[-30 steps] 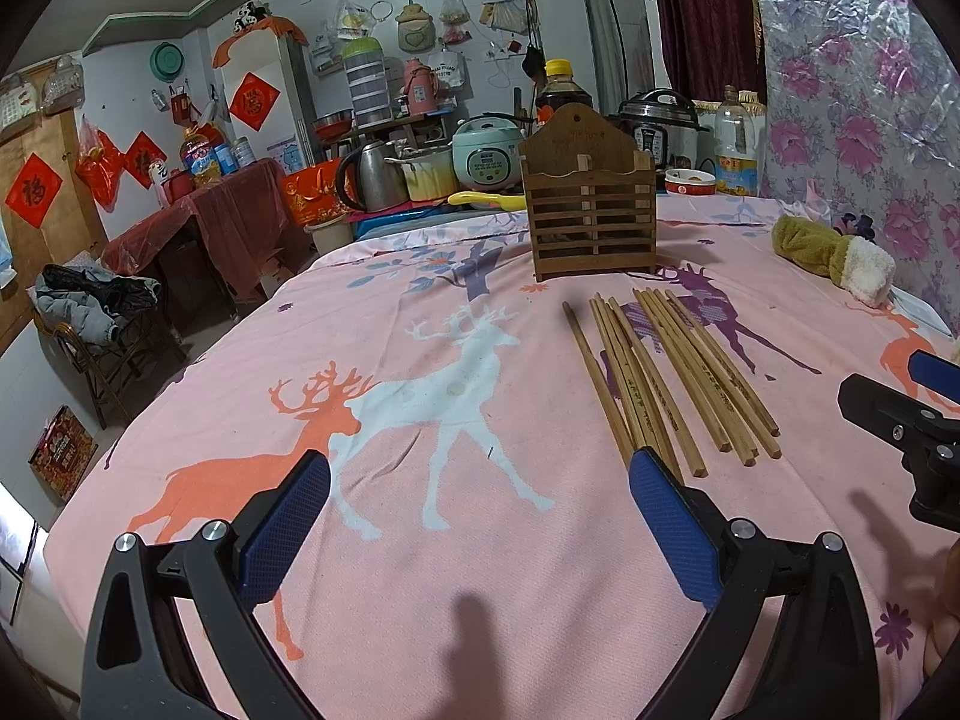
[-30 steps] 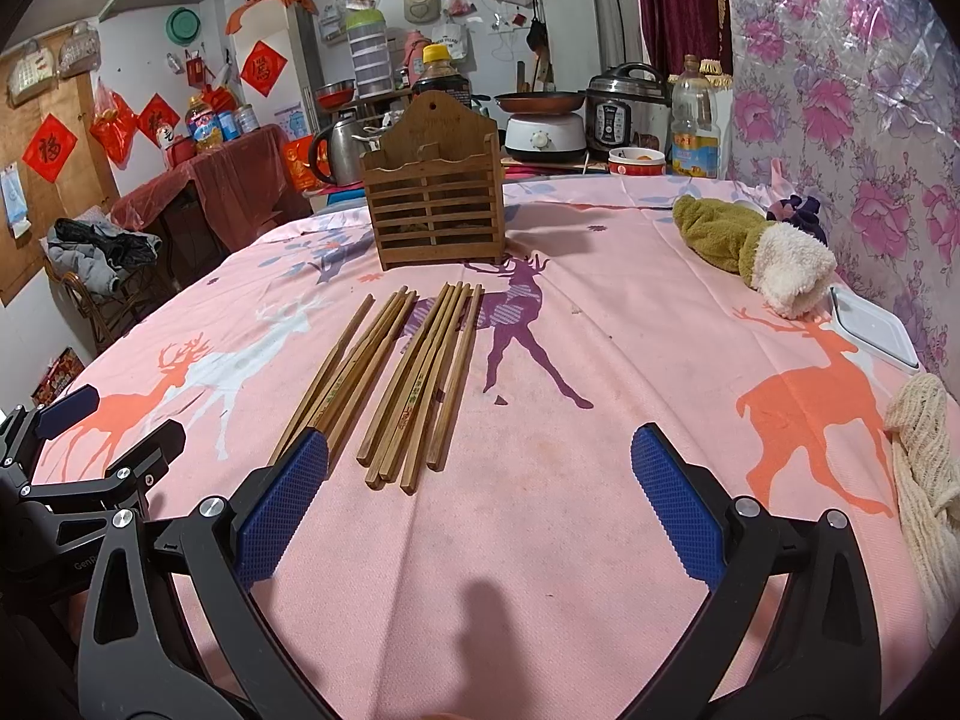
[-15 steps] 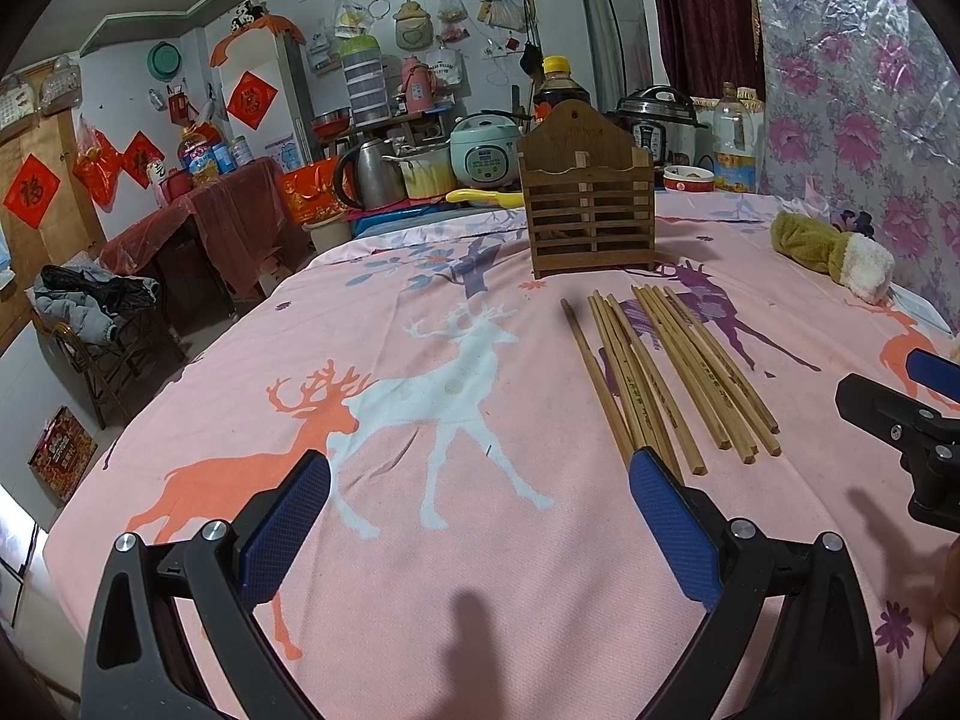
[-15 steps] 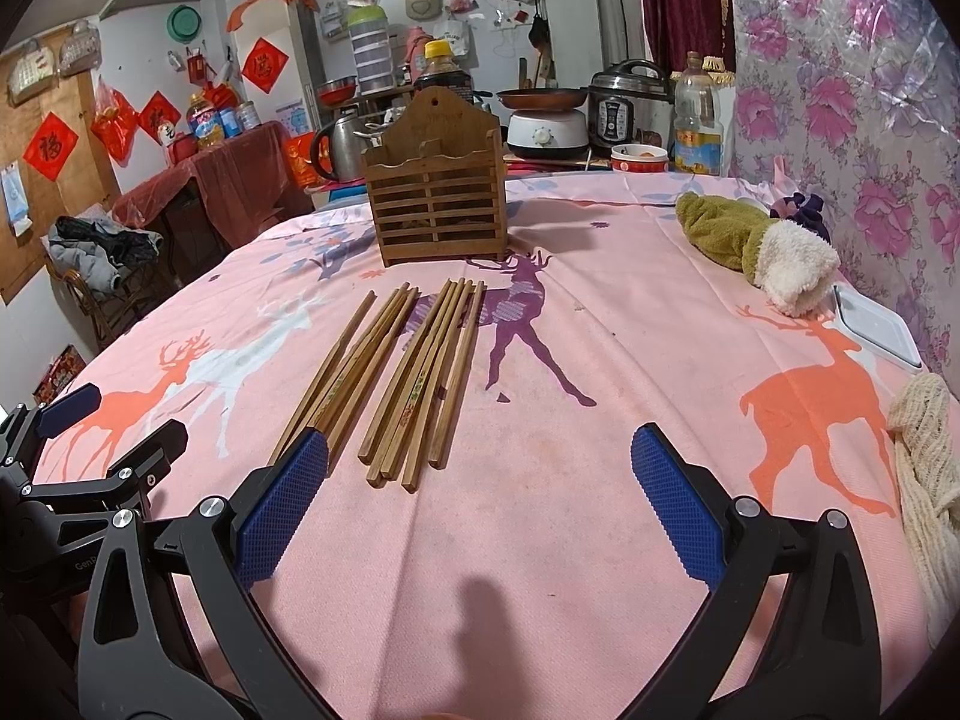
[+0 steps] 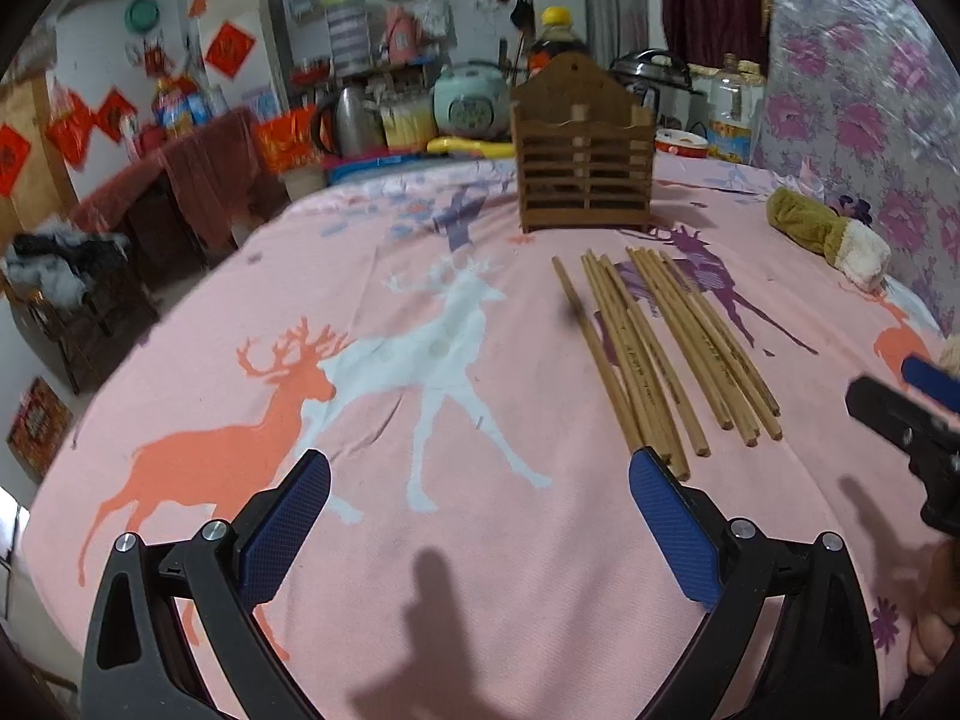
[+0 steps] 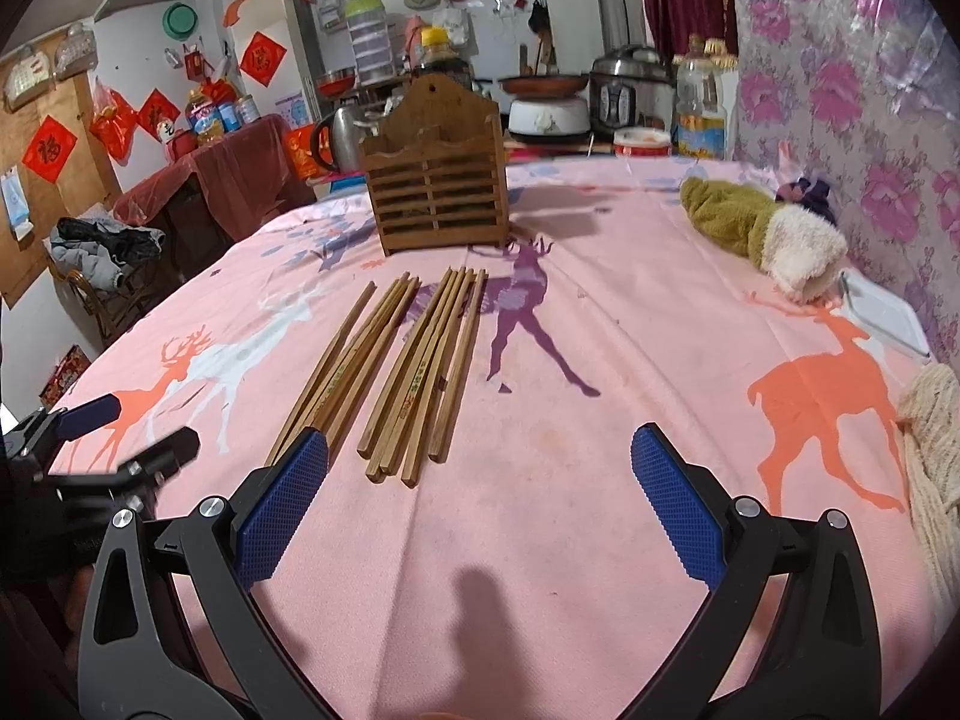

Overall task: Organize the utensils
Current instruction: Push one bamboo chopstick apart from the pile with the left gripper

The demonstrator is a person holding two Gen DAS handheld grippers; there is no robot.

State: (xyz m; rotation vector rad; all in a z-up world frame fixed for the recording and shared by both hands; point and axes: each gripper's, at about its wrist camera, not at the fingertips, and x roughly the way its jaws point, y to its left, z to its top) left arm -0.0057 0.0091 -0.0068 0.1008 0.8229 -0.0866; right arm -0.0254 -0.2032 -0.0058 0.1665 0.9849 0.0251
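Several wooden chopsticks (image 5: 660, 342) (image 6: 408, 360) lie side by side on the pink deer-print tablecloth (image 5: 420, 360). Behind them stands a slatted wooden utensil holder (image 5: 585, 162) (image 6: 438, 189), upright, nothing showing above its rim. My left gripper (image 5: 480, 480) hovers open just left of the chopsticks' near ends, its right pad next to them. My right gripper (image 6: 480, 462) is open too, its left pad overlapping the near ends of the leftmost sticks. Each gripper shows at the edge of the other's view: the right gripper (image 5: 900, 402) and the left gripper (image 6: 120, 432).
A green and white plush toy (image 6: 762, 234) lies at the right by the flowered wall. A clear flat lid (image 6: 882, 312) and a cream knitted cloth (image 6: 930, 450) sit near the right edge. Cookers, a kettle and bottles crowd the counter behind the table.
Both grippers have edged slightly forward toward the chopsticks. Nothing on the table has moved, and both stay open.
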